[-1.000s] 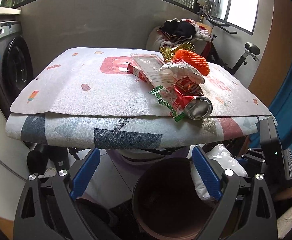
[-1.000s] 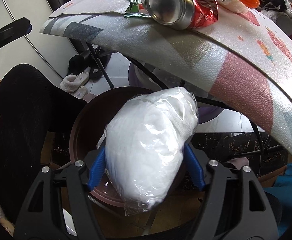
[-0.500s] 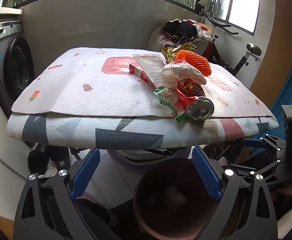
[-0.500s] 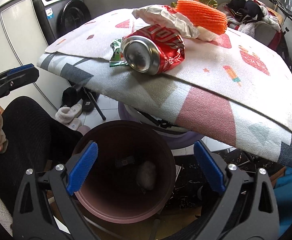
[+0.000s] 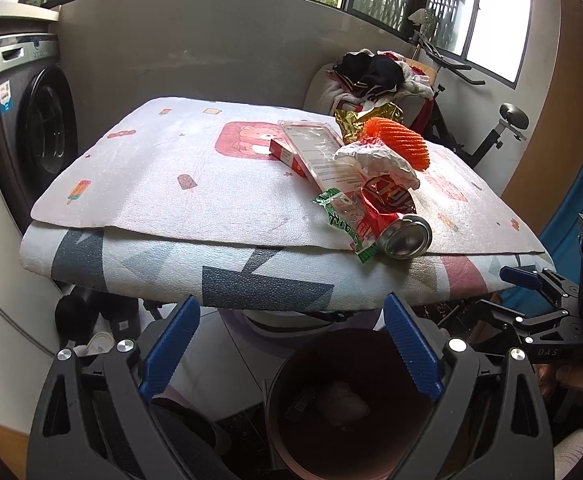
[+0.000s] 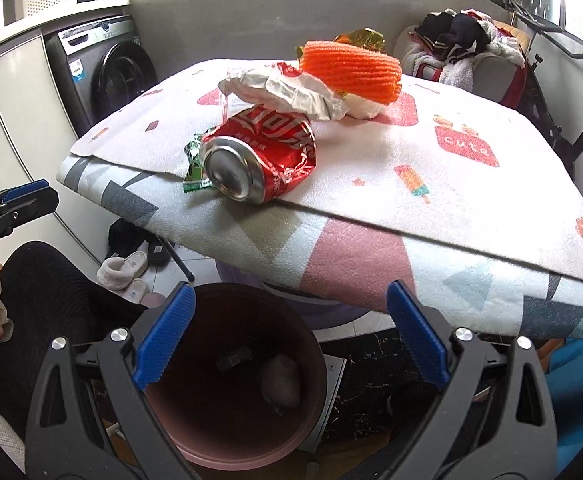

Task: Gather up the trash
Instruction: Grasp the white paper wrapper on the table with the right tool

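Note:
A brown trash bin (image 5: 347,452) (image 6: 219,440) stands on the floor under the table's front edge, with a white bag (image 5: 341,402) (image 6: 281,380) lying inside. On the table a crushed red can (image 5: 399,224) (image 6: 263,160) lies near the edge beside a green wrapper (image 5: 337,216), crumpled white paper (image 6: 283,94), orange foam netting (image 6: 351,72), a red box (image 5: 287,156) and a clear package (image 5: 319,152). My left gripper (image 5: 291,344) and my right gripper (image 6: 289,332) are both open and empty, above the bin.
A padded mat covers the table (image 5: 171,184). A washing machine (image 5: 31,120) stands at the left. A chair heaped with clothes (image 5: 371,76) and an exercise bike (image 5: 491,128) stand behind. Slippers (image 6: 127,268) lie on the floor.
My right gripper opened and dropped the white bag into the bin, then rose and tilted up toward the table. My left gripper has barely moved.

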Motion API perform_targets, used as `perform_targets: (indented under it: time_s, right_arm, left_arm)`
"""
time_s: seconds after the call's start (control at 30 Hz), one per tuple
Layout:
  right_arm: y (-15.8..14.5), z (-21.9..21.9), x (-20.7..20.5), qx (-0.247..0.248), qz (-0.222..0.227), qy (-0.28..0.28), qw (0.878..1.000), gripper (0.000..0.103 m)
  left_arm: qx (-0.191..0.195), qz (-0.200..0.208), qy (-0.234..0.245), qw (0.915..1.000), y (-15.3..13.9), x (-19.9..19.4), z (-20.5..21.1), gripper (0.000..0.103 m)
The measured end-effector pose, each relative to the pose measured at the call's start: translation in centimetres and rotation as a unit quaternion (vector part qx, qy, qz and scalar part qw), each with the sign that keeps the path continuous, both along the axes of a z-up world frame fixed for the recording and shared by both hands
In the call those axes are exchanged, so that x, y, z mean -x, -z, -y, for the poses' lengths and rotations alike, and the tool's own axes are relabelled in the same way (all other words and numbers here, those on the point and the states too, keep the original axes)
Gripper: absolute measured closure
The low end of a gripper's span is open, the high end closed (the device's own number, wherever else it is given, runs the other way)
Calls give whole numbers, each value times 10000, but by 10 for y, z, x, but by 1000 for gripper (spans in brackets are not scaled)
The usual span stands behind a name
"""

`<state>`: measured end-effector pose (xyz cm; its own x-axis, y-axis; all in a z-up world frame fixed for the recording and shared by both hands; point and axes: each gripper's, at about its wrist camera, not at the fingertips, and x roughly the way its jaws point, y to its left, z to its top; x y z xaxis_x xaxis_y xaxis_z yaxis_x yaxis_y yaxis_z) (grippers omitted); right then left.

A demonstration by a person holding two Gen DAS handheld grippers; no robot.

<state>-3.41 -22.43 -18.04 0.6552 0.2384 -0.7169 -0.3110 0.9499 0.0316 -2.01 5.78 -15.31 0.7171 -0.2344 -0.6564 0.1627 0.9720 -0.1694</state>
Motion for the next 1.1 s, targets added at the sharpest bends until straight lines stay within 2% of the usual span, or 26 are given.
perform_targets:
  time_s: [0.13,0.33,0.5,0.73,0.87,1.0,1.07,1.1]
  right_arm:
    - [-16,-6,-21,273,306,-182,9990,8]
    - [-43,-18,-69,37,587,-326,9977,8]
    - [-49,-42,-108,39,550,-506,9972,8]
    - [-37,-67,-155,127,286,-538,9981,12]
    - [-36,-71,-164,-51,141,-593,9981,31]
    - [-48,-61,-156,-319,387,-621,9968,61]
    - [-57,-48,-151,-550,551,-517,9956,67]
    - [-62,-41,-149,-661,650,-445,9947,77]
  left_arm:
    - [191,20,-170,9997,-9,-10,-9,12]
    - [334,-31,-332,9989,-20,-29,-20,12]
    - [541,-159,-373,9977,-18,-39,-25,12]
    - [875,-329,-344,9950,-7,-46,-23,12]
    - [906,-345,-298,9948,-4,-49,-22,12]
    - [957,-373,-296,9943,-1,-50,-22,13]
    - [986,-425,-257,9939,1,-52,-21,16]
    - [991,-444,-233,9938,2,-52,-20,17]
